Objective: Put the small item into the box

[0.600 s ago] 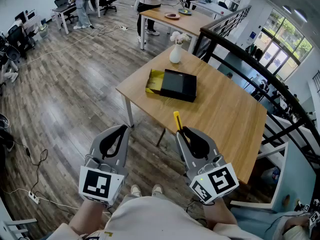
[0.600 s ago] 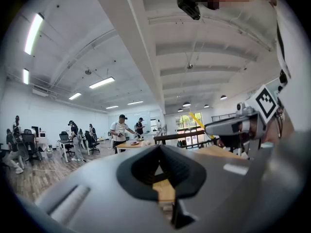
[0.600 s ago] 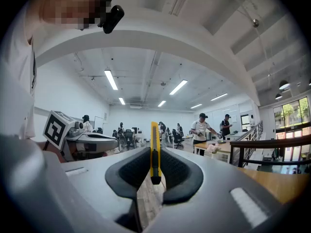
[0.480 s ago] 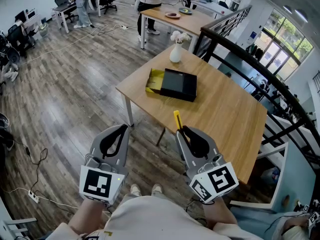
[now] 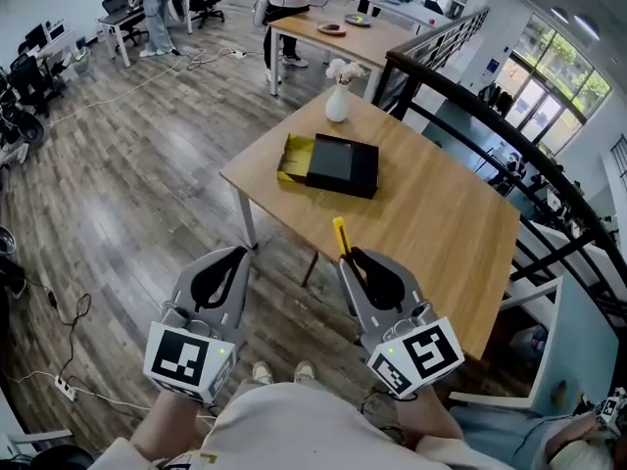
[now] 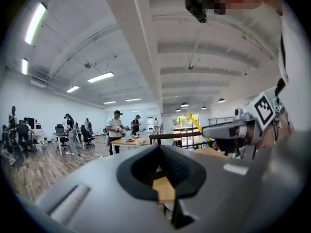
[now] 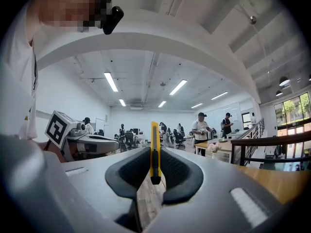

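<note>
My right gripper [image 5: 345,255] is shut on a slim yellow utility knife [image 5: 340,235], which stands up past the fingertips; in the right gripper view the knife [image 7: 155,140] sits upright between the black pads [image 7: 177,171]. The box [image 5: 341,164] lies on the wooden table [image 5: 441,213] ahead: a black flat part with a yellow open part [image 5: 292,158] at its left. My left gripper [image 5: 242,254] hangs over the floor before the table, jaws together with nothing held. Both grippers are well short of the box.
A white vase with flowers [image 5: 338,101] stands at the table's far corner. A black railing [image 5: 490,116] runs along the table's right side. Farther back stand a second table [image 5: 343,35], people and office chairs [image 5: 122,8]. Cables [image 5: 69,321] lie on the wood floor at the left.
The head view has shifted a little, so the table and box sit slightly higher and to the left. Both grippers hold the same pose, the knife still gripped.
</note>
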`<action>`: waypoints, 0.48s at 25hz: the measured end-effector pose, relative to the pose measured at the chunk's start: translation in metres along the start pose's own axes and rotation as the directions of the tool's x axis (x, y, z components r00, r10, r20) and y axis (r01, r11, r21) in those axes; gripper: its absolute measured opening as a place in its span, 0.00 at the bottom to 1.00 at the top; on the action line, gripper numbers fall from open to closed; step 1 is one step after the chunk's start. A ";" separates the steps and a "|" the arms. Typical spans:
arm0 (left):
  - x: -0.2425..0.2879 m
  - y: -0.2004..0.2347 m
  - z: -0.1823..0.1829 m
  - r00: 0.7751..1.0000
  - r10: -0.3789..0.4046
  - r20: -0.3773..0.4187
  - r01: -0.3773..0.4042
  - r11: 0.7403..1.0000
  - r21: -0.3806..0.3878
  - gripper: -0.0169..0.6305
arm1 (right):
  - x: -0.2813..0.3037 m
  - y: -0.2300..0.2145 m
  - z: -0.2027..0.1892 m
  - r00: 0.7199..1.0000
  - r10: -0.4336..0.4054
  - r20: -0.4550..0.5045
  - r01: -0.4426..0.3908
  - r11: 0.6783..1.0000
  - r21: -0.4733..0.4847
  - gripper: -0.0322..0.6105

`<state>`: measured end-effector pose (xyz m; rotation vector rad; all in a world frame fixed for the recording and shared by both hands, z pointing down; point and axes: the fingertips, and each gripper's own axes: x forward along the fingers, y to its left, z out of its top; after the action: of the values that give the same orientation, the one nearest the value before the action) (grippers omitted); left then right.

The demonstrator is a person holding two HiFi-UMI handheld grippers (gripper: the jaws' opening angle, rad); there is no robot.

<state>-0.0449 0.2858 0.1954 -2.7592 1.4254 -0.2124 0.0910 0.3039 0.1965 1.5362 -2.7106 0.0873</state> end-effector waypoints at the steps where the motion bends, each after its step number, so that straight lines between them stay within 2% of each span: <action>1: 0.002 -0.002 -0.001 1.000 -0.003 -0.003 0.003 1.000 0.001 0.03 | 0.000 -0.002 -0.001 1.000 -0.001 -0.002 0.001 1.000 0.005 0.15; 12: 0.023 -0.029 -0.005 1.000 0.006 -0.023 -0.006 1.000 0.010 0.03 | -0.017 -0.035 -0.009 1.000 0.010 -0.008 -0.009 0.998 0.054 0.15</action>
<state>-0.0093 0.2843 0.2055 -2.7534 1.4331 -0.2516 0.1295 0.3014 0.2059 1.5326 -2.7315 0.1687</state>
